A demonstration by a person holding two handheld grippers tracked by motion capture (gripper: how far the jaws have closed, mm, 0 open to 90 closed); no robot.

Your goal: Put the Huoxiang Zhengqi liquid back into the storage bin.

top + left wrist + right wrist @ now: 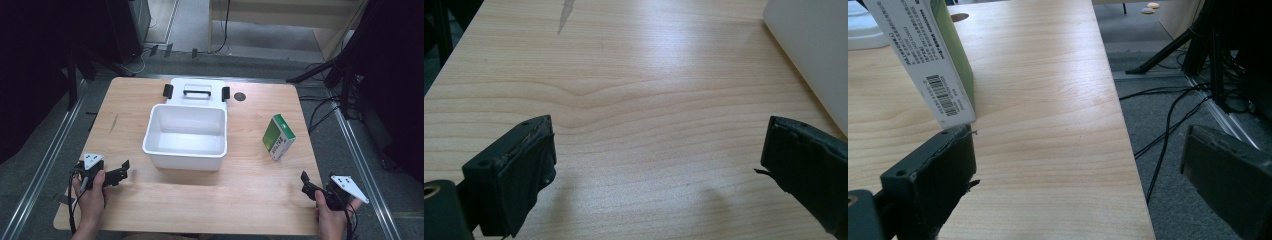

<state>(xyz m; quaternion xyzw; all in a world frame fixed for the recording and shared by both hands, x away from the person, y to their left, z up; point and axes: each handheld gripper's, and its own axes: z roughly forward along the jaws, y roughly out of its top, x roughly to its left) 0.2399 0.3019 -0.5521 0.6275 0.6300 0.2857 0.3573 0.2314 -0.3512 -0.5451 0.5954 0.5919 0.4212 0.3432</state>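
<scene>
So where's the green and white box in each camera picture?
High view: green and white box standing right of the white bin.
Left gripper view: not in it.
Right gripper view: upper left, barcode side facing.
Shared landmark: round table hole.

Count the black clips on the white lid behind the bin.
2. One black clip sits at the left end of the white lid, the other black clip at its right end, either side of the handle. The bin may hide more.

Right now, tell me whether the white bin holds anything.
Empty. The high view looks straight into the white bin and shows only its bare white floor; the green and white box stands outside it on the table.
</scene>
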